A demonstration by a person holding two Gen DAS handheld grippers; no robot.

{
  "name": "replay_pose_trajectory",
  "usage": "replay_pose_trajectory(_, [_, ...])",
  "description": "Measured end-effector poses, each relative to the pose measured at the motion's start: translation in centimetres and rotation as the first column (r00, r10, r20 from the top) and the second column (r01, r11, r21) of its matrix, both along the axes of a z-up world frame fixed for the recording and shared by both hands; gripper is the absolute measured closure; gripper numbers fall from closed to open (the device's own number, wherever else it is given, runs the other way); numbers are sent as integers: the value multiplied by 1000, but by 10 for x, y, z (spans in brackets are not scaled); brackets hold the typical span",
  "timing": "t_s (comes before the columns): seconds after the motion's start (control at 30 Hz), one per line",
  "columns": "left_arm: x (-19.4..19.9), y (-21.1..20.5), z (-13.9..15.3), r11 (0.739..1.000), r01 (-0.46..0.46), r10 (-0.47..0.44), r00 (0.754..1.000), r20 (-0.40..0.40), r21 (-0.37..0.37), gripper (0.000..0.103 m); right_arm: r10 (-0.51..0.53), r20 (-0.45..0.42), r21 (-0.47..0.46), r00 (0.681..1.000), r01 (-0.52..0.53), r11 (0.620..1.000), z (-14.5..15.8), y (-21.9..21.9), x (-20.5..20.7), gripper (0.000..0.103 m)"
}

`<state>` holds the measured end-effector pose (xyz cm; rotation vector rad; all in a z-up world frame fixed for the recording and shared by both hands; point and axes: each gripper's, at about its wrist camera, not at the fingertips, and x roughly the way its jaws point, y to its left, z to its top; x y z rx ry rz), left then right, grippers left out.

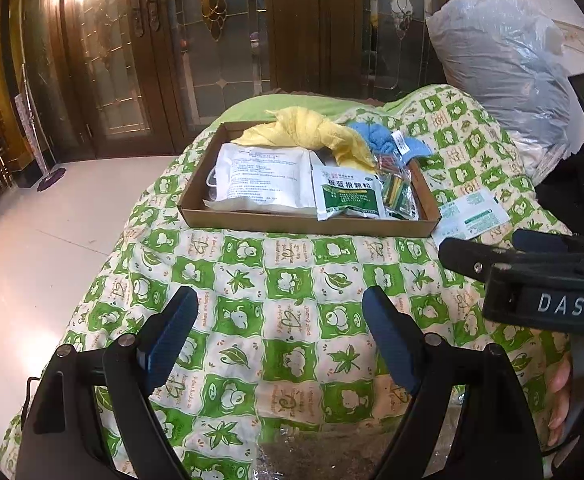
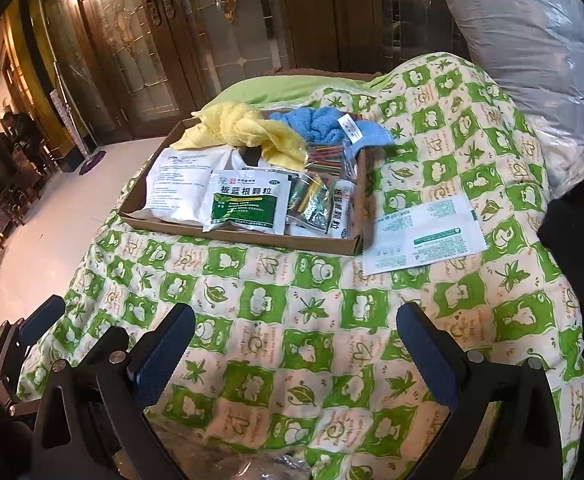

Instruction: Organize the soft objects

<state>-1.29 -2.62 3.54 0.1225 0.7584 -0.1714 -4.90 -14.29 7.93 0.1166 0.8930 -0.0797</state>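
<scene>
A shallow cardboard tray (image 1: 292, 226) (image 2: 235, 236) sits on a green-and-cream quilt. It holds a yellow cloth (image 1: 312, 132) (image 2: 247, 126), a blue towel (image 1: 388, 138) (image 2: 320, 122), a large white pouch (image 1: 263, 176) (image 2: 179, 182), a green-and-white sachet (image 1: 350, 196) (image 2: 247, 202) and small clear packets (image 1: 396, 188) (image 2: 312, 200). One white-and-green sachet (image 1: 470, 214) (image 2: 424, 234) lies flat on the quilt right of the tray. My left gripper (image 1: 279, 344) is open and empty above the quilt, short of the tray. My right gripper (image 2: 296, 352) is open and empty, also short of the tray.
The quilt (image 1: 292, 280) (image 2: 332, 320) covers a rounded mound that drops off to a pale tiled floor (image 1: 51, 240) on the left. A big plastic-wrapped bundle (image 1: 508, 64) (image 2: 540, 40) stands at the right rear. Wood-and-glass doors (image 1: 211, 40) are behind.
</scene>
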Motion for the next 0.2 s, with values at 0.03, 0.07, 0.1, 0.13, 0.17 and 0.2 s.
replay_pose_trajectory(0.03, [0, 1, 1, 1000, -4, 4, 1000, 5, -5, 18, 2, 0, -1, 1000, -2, 1000, 0, 1, 0, 0])
replay_pose_trajectory(0.07, [0, 2, 1, 1000, -7, 7, 1000, 7, -10, 18, 4, 1, -2, 1000, -4, 1000, 0, 2, 0, 0])
replay_pose_trajectory(0.1, [1, 4, 2, 1000, -9, 10, 1000, 6, -17, 18, 5, 1, -2, 1000, -5, 1000, 0, 2, 0, 0])
replay_pose_trajectory(0.13, [1, 4, 2, 1000, -11, 11, 1000, 3, -21, 18, 7, -2, -2, 1000, -7, 1000, 0, 3, 0, 0])
replay_pose_trajectory(0.17, [2, 5, 2, 1000, -13, 13, 1000, 0, -24, 18, 9, -5, -2, 1000, -9, 1000, 0, 4, 1, 0])
replay_pose_trajectory(0.2, [2, 6, 2, 1000, -17, 17, 1000, -2, -26, 18, 10, -8, -3, 1000, -10, 1000, 0, 4, 0, 0])
